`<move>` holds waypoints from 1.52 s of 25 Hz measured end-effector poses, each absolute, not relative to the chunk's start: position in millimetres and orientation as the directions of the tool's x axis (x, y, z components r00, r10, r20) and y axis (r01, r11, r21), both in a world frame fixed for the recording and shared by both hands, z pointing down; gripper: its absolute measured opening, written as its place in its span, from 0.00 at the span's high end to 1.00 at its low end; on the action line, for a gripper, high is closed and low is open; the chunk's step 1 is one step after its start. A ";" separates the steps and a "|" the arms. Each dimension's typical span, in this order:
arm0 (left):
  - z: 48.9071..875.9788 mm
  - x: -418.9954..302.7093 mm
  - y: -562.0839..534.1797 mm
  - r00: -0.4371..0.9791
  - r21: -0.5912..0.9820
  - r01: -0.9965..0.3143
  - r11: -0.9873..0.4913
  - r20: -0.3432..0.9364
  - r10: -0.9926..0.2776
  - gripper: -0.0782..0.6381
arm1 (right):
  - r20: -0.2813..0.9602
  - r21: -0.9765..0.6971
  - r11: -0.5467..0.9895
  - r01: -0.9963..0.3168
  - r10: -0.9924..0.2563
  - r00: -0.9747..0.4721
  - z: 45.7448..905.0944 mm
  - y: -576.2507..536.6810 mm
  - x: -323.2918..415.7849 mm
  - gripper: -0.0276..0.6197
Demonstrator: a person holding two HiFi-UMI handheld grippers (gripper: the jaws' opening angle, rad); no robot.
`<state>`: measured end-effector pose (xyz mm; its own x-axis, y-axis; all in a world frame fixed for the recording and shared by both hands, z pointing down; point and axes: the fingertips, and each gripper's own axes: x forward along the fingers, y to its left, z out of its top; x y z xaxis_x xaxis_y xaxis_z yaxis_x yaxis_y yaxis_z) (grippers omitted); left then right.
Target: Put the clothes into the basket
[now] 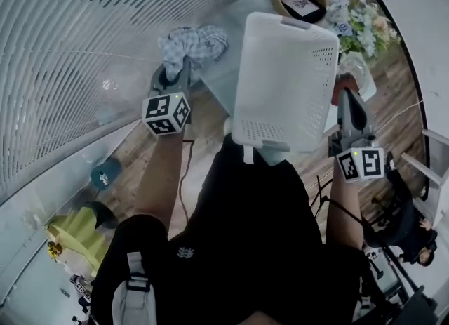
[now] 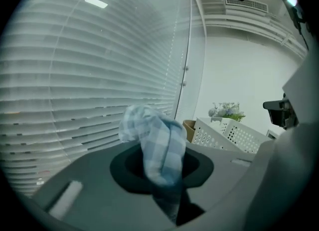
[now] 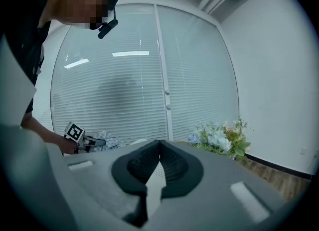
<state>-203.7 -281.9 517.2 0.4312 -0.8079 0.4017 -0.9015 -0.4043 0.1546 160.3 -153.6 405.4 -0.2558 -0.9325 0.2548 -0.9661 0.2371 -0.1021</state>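
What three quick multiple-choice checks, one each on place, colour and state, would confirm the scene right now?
1. Where do the flowers stand?
A. just beyond the basket's far right corner
B. inside it
C. on the floor

2. What colour is the cloth?
A. solid red
B. black
C. pale blue and white check

3. How is the left tool?
A. wide open, empty
B. shut on the cloth
C. shut on the basket

Answers:
1 A, the head view shows them past that corner.
2 C, the check pattern shows in the left gripper view.
3 B, the cloth rises from between the closed jaws.
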 end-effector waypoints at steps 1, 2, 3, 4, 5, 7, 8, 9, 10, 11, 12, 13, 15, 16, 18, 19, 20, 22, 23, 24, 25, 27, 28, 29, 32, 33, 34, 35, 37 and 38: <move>509.5 -204.4 -281.4 0.429 0.151 -0.903 -0.403 0.393 -0.813 0.76 | 0.244 -0.104 0.242 -0.965 -0.934 -0.261 400.3 -152.2 158.3 0.95; 502.1 -205.0 -280.4 0.426 0.147 -0.904 -0.402 0.386 -0.818 0.76 | 0.235 -0.105 0.246 -0.964 -0.935 -0.264 395.5 -150.2 157.1 0.95; 494.9 -205.3 -278.7 0.424 0.142 -0.905 -0.400 0.378 -0.823 0.76 | 0.228 -0.105 0.251 -0.962 -0.936 -0.269 391.3 -147.3 156.4 0.95; 488.0 -205.5 -276.3 0.421 0.138 -0.907 -0.399 0.369 -0.829 0.76 | 0.222 -0.105 0.258 -0.960 -0.935 -0.276 387.7 -143.8 155.4 0.95; 481.3 -205.9 -273.6 0.417 0.133 -0.908 -0.397 0.358 -0.835 0.76 | 0.217 -0.103 0.269 -0.958 -0.934 -0.286 384.8 -140.0 153.5 0.95; 468.7 -208.0 -268.3 0.411 0.126 -0.911 -0.392 0.336 -0.848 0.76 | 0.209 -0.097 0.292 -0.951 -0.929 -0.306 380.3 -132.6 147.8 0.95; 462.7 -209.7 -265.8 0.408 0.124 -0.913 -0.389 0.327 -0.853 0.76 | 0.204 -0.097 0.298 -0.950 -0.928 -0.312 377.9 -129.1 145.3 0.95; 456.8 -211.1 -263.0 0.406 0.121 -0.914 -0.388 0.320 -0.856 0.76 | 0.197 -0.100 0.299 -0.949 -0.929 -0.313 374.8 -125.6 144.0 0.95; 451.0 -211.8 -259.9 0.404 0.117 -0.914 -0.388 0.315 -0.859 0.76 | 0.189 -0.103 0.297 -0.949 -0.931 -0.312 371.0 -122.2 143.7 0.95; 445.2 -211.7 -256.5 0.404 0.108 -0.914 -0.390 0.310 -0.861 0.76 | 0.180 -0.104 0.295 -0.950 -0.934 -0.310 366.4 -118.8 144.1 0.95; 439.2 -211.0 -253.4 0.404 0.096 -0.914 -0.394 0.306 -0.862 0.76 | 0.173 -0.099 0.296 -0.950 -0.935 -0.309 361.3 -115.8 144.6 0.95; 432.8 -209.9 -251.1 0.403 0.082 -0.914 -0.398 0.300 -0.865 0.76 | 0.166 -0.086 0.303 -0.949 -0.935 -0.313 355.6 -113.8 144.1 0.95; 419.0 -207.2 -251.1 0.406 0.067 -0.912 -0.404 0.279 -0.870 0.76 | 0.151 -0.044 0.328 -0.944 -0.932 -0.331 343.3 -113.3 140.4 0.95; 412.3 -205.5 -252.5 0.408 0.066 -0.911 -0.406 0.267 -0.873 0.76 | 0.143 -0.026 0.339 -0.941 -0.930 -0.339 337.5 -114.3 138.3 0.95; 400.4 -201.8 -255.1 0.417 0.071 -0.908 -0.413 0.247 -0.875 0.76 | 0.127 -0.016 0.346 -0.938 -0.930 -0.345 329.8 -116.3 136.5 0.95; 394.9 -199.5 -255.9 0.423 0.077 -0.906 -0.417 0.238 -0.874 0.76 | 0.121 -0.020 0.343 -0.939 -0.932 -0.343 327.8 -117.1 137.1 0.95; 389.4 -196.5 -256.2 0.431 0.086 -0.902 -0.423 0.228 -0.873 0.76 | 0.117 -0.026 0.338 -0.941 -0.934 -0.339 326.4 -117.1 138.6 0.95; 378.3 -188.2 -254.8 0.451 0.108 -0.892 -0.438 0.208 -0.868 0.76 | 0.112 -0.031 0.329 -0.944 -0.937 -0.330 323.9 -114.9 142.7 0.95; 372.8 -183.7 -253.5 0.461 0.114 -0.887 -0.447 0.199 -0.865 0.76 | 0.109 -0.030 0.327 -0.945 -0.938 -0.328 322.5 -113.3 144.7 0.95; 367.2 -179.8 -252.2 0.470 0.115 -0.883 -0.456 0.190 -0.862 0.76 | 0.105 -0.028 0.326 -0.945 -0.939 -0.327 321.2 -111.9 146.1 0.95; 361.6 -176.4 -251.0 0.477 0.114 -0.879 -0.464 0.182 -0.860 0.76 | 0.101 -0.028 0.325 -0.945 -0.940 -0.326 319.7 -110.7 147.1 0.95; 351.1 -170.8 -248.9 0.490 0.109 -0.872 -0.478 0.168 -0.855 0.76 | 0.094 -0.028 0.320 -0.947 -0.942 -0.322 316.6 -108.7 149.0 0.95; 346.1 -168.1 -247.8 0.496 0.107 -0.868 -0.484 0.162 -0.853 0.76 | 0.092 -0.028 0.317 -0.948 -0.944 -0.318 314.8 -107.8 150.4 0.95; 341.5 -165.2 -246.8 0.503 0.106 -0.864 -0.492 0.156 -0.850 0.76 | 0.089 -0.030 0.313 -0.949 -0.945 -0.314 313.2 -106.8 152.1 0.95; 330.0 -153.9 -243.5 0.533 0.108 -0.846 -0.522 0.137 -0.835 0.76 | 0.076 -0.046 0.296 -0.954 -0.951 -0.299 308.7 -104.9 158.8 0.95; 327.2 -148.8 -241.8 0.544 0.110 -0.839 -0.534 0.132 -0.828 0.76 | 0.070 -0.057 0.290 -0.955 -0.953 -0.294 306.9 -104.6 161.8 0.95; 325.2 -143.3 -239.9 0.555 0.111 -0.831 -0.545 0.128 -0.822 0.76 | 0.063 -0.069 0.284 -0.956 -0.955 -0.289 305.3 -104.3 165.0 0.95; 323.8 -137.9 -237.9 0.565 0.111 -0.825 -0.555 0.124 -0.816 0.76 | 0.057 -0.081 0.280 -0.957 -0.957 -0.285 304.4 -104.1 168.2 0.95; 322.8 -127.7 -234.6 0.582 0.109 -0.813 -0.572 0.121 -0.804 0.76 | 0.048 -0.104 0.270 -0.957 -0.960 -0.276 304.7 -102.9 173.9 0.95; 322.9 -122.9 -233.4 0.591 0.109 -0.807 -0.581 0.120 -0.798 0.76 | 0.044 -0.118 0.265 -0.957 -0.961 -0.272 305.4 -101.9 176.5 0.95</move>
